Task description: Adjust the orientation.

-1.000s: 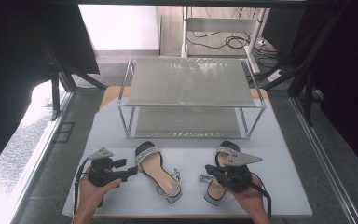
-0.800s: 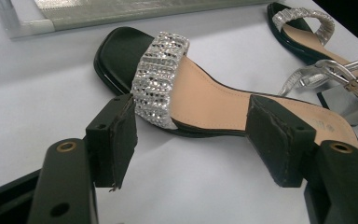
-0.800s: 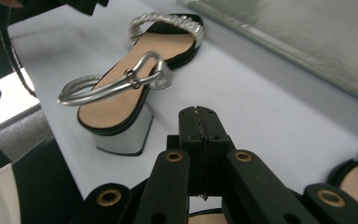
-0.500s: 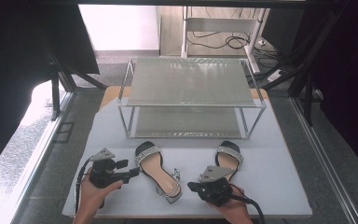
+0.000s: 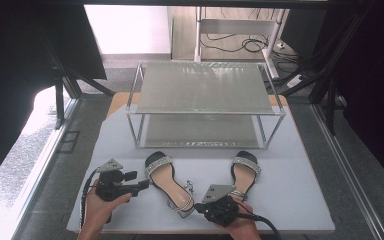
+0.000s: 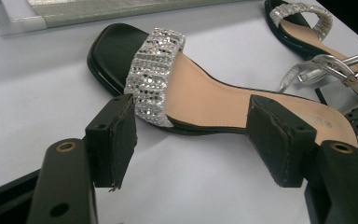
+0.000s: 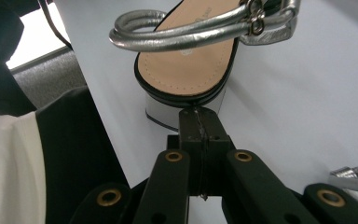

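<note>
Your left gripper [image 6: 191, 144] is spread beside the left sandal [image 5: 169, 181], which runs diagonally across the surface [image 5: 290, 200]. Your right gripper [image 7: 199, 122] is pressed together, empty, just behind the right sandal's [image 7: 186, 70] heel.

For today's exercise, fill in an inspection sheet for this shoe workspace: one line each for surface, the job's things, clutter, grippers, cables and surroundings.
Surface: white table mat, flat, bare apart from the items below.
Job's things: left sandal and right sandal, both black-soled with glittery toe bands, lying in front of the two-tier metal shoe rack; both shelves bare.
Clutter: nothing seen.
Grippers: left gripper open, jaws either side of the left sandal's middle, not pressing it; right gripper shut, empty, tips at the right sandal's silver heel.
Cables: black cable trailing from the right gripper; loose cables on the floor behind the rack.
Surroundings: grey floor, dark frame posts.
</note>
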{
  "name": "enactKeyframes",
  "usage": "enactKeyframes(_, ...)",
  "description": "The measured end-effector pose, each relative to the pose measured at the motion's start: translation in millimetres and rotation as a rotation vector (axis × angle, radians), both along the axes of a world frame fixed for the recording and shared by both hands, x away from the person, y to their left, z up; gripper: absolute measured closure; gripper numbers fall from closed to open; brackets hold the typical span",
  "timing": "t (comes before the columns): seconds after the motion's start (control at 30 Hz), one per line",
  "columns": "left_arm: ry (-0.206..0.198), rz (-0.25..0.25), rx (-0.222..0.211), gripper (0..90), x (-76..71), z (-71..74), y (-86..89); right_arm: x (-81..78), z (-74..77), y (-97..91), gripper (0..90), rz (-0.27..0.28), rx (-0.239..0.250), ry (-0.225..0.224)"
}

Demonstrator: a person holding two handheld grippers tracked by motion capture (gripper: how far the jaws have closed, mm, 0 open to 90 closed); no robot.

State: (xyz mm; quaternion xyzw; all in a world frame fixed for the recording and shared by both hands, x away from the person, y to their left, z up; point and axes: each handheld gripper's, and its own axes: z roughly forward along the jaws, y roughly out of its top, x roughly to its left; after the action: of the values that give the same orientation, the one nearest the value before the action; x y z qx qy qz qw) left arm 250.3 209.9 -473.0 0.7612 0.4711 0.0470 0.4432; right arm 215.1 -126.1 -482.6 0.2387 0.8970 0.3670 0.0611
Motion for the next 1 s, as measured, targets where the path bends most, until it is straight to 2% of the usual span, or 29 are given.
enactKeyframes(0.2, -0.009, 0.005, -0.017, 33.9, -2.0, 3.6, 3.3, 2.8, 1.9, -4.8, 90.0, -0.031, -0.004, -0.007)
enactKeyframes(0.33, -0.006, 0.013, -0.026, 33.7, -1.5, 3.8, 3.0, 4.5, 0.0, -1.5, 90.0, -0.027, -0.007, 0.001)
enactKeyframes(0.4, -0.010, 0.007, -0.020, 33.7, -1.4, 4.0, 1.6, 3.3, -3.3, 5.1, 90.0, -0.010, -0.033, -0.005)
enactKeyframes(0.63, -0.018, 0.016, -0.031, 33.7, -3.6, 7.9, 5.5, -7.1, -1.9, 16.2, 90.0, 0.024, -0.048, -0.008)
enactKeyframes(0.67, -0.021, 0.022, -0.034, 33.7, -4.1, 9.1, 7.6, -11.4, -1.8, 22.3, 90.0, 0.045, -0.053, -0.013)
enactKeyframes(1.0, -0.031, 0.028, -0.043, 33.7, -6.5, 13.6, 12.8, -19.1, -7.3, 53.4, 89.9, 0.139, 0.024, 0.044)
